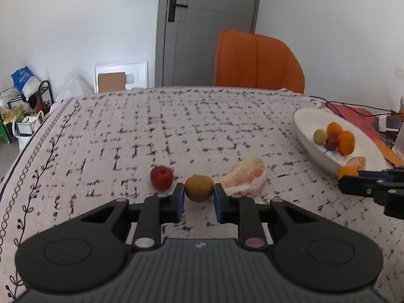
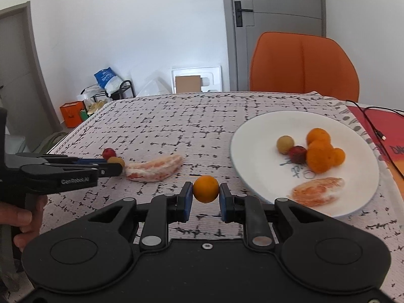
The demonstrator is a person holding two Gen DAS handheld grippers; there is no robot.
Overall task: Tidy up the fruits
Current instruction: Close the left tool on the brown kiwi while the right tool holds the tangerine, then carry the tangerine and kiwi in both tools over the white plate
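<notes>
Round yellow-green fruit [image 1: 199,188], matte skin

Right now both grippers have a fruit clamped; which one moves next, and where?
Probably the right gripper: carry its orange fruit right, over the white plate, then release. The plate's rim is close beside it and already holds similar fruit. The left gripper, shut on the yellow-brown fruit, sits farther away, so it can follow.

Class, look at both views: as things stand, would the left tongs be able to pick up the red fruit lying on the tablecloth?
Probably not yet. The left tongs are shut on the yellow-brown fruit, so they are occupied. The red fruit lies close beside them on the tablecloth, with nothing covering it.
</notes>
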